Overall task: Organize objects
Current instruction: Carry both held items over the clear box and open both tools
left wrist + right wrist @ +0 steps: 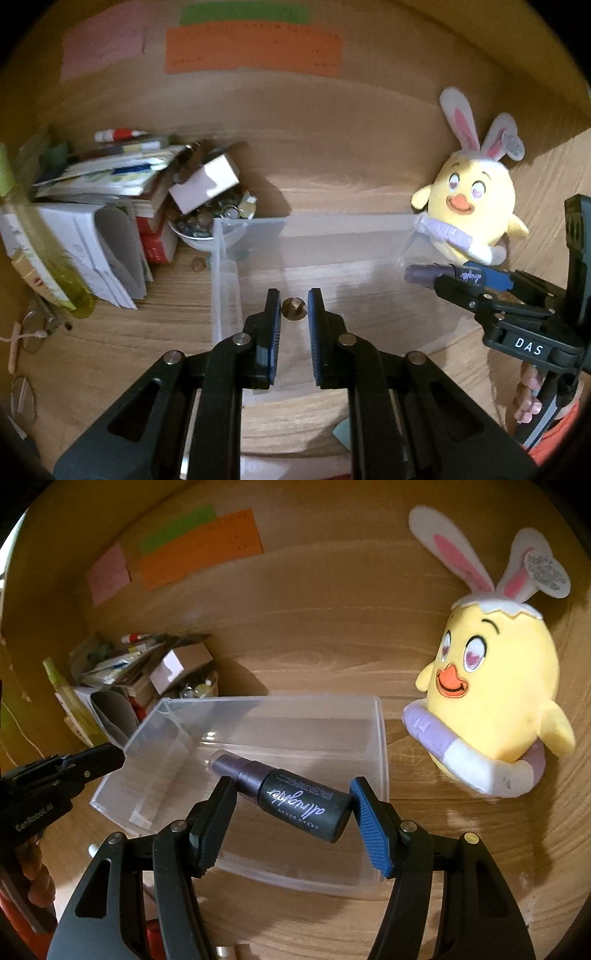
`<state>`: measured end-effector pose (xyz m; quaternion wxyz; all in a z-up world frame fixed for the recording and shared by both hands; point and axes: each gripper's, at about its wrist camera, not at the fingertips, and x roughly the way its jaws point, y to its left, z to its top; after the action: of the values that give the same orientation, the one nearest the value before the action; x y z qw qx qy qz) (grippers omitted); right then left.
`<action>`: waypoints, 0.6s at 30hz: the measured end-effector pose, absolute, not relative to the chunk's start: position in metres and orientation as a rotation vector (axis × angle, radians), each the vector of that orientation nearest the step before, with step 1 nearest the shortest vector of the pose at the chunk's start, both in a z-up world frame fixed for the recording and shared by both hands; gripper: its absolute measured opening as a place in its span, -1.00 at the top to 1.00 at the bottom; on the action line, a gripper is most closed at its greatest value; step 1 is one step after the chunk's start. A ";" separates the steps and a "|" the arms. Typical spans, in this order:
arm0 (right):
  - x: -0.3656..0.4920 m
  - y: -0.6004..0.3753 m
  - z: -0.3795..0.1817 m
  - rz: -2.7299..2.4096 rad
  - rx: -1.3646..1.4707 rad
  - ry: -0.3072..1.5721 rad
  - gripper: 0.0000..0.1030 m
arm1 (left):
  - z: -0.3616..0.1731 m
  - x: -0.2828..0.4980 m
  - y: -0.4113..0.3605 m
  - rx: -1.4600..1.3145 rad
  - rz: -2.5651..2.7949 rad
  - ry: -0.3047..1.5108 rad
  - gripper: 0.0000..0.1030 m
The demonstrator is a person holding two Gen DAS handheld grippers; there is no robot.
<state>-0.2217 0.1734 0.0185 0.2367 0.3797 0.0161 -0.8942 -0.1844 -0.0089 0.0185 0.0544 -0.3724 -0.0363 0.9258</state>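
A clear plastic bin (382, 746) stands on the wooden desk, in front of both grippers. My right gripper (291, 786) is shut on a dark spray bottle (303, 805), which lies crosswise between the pads above the bin's near part. In the left wrist view that bottle (424, 275) sticks out of the right gripper (448, 282) over the bin's right side. My left gripper (293, 295) hangs over the bin (251, 221). Its pads stand close together on a small brown round piece (293, 309) at their tips. The left gripper (110, 755) also shows at the bin's left corner.
A yellow plush chick (491, 686) with bunny ears leans against the back wall, right of the bin. Left of the bin are piled books and papers (103, 177), a bowl of small items (207, 225) with a small box (207, 184) on it, and a yellow-green bottle (48, 258). Coloured notes (251, 51) hang on the wall.
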 end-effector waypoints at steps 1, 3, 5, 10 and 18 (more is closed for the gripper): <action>-0.224 0.172 0.016 -2.448 1.053 0.053 -0.17 | 0.015 -0.188 -0.007 -1.147 2.806 -0.098 0.74; -0.228 0.170 0.012 -2.443 1.074 0.079 -0.17 | 0.006 -0.196 -0.002 -1.182 2.793 -0.058 0.74; -0.231 0.167 0.007 -2.443 1.094 0.112 -0.17 | 0.001 -0.203 0.000 -1.205 2.781 -0.044 0.74; -0.234 0.161 0.003 -2.443 1.112 0.184 -0.17 | -0.014 -0.216 0.001 -1.271 2.726 -0.053 0.74; -0.235 0.146 -0.004 -2.422 1.136 0.271 -0.17 | -0.023 -0.223 0.008 -1.305 2.687 0.000 0.73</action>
<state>-0.2353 0.1462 -0.0045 0.2243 0.4118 0.0983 -0.8778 -0.2226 0.0078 -0.0227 0.0769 -0.4356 0.0001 0.8969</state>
